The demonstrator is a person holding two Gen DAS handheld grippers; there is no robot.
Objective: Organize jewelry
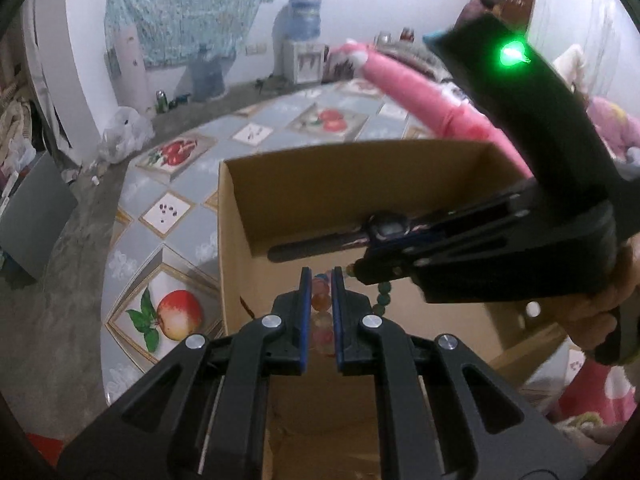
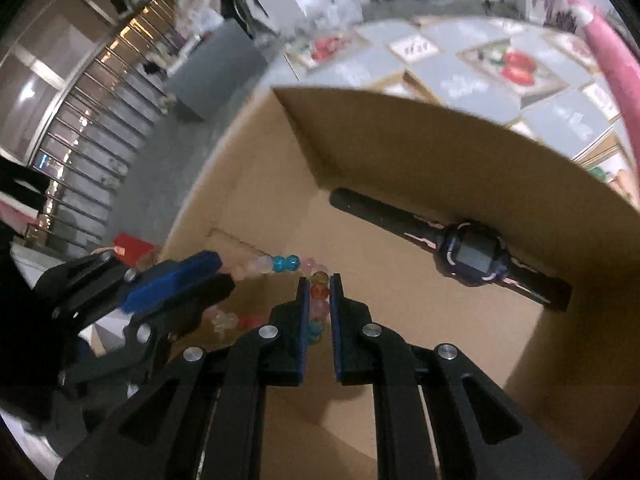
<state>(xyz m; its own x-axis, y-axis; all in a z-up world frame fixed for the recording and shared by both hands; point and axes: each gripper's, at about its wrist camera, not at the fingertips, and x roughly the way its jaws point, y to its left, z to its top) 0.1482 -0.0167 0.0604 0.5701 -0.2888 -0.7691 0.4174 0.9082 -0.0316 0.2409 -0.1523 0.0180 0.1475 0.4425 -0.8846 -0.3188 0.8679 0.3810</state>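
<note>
Where the cardboard box (image 1: 360, 184) sits — fruit-print tablecloth (image 1: 168, 216), concrete floor (image 1: 52, 320).

No text, label, brand, number or sign can be read in either view. The watch (image 2: 476, 254) at the right of the right wrist view shows a grey screen with no legible figures, and the box (image 1: 360, 184) in the middle of the left wrist view bears only a dark red mark too small to make out. The tablecloth (image 1: 176, 216) at the left of that view carries fruit pictures, not words.
</note>
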